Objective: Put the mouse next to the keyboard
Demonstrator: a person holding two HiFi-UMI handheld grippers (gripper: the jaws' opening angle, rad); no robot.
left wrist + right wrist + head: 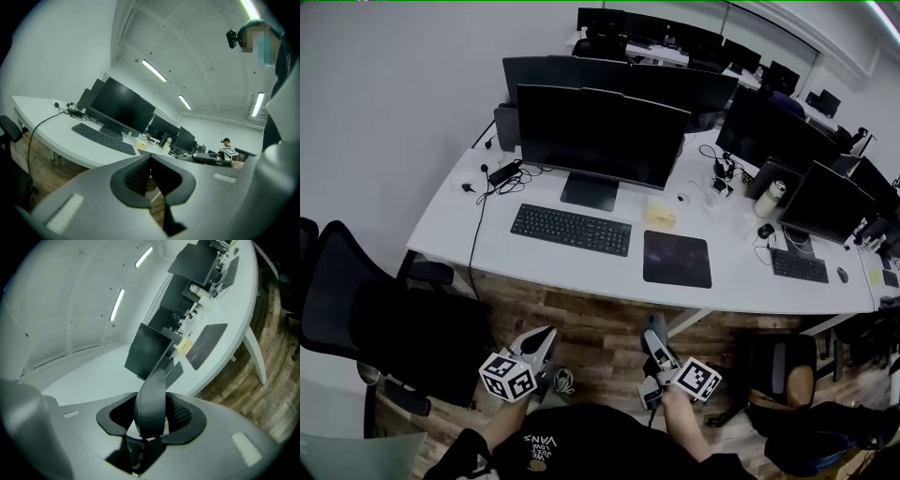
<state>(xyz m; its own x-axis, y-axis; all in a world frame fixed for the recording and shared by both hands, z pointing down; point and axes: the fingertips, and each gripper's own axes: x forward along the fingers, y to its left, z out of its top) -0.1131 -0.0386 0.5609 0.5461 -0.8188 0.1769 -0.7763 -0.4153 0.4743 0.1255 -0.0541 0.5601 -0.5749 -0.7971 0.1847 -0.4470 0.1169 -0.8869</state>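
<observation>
Grey mouse [151, 401] gripped in right tool [150, 417], black keyboard [571, 230] flat

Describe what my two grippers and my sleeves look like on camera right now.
Both are light grey two-jaw tools with black meshed pads. The left gripper and the right gripper each carry a white cube printed with black square markers. No cables show on either. The person wears a black top with white lettering; its sleeves stop short of the forearms.

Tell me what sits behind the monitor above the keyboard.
More dark monitors stand behind it, their tops and sides showing past the front monitor. Their stands and the desk between are covered.
</observation>
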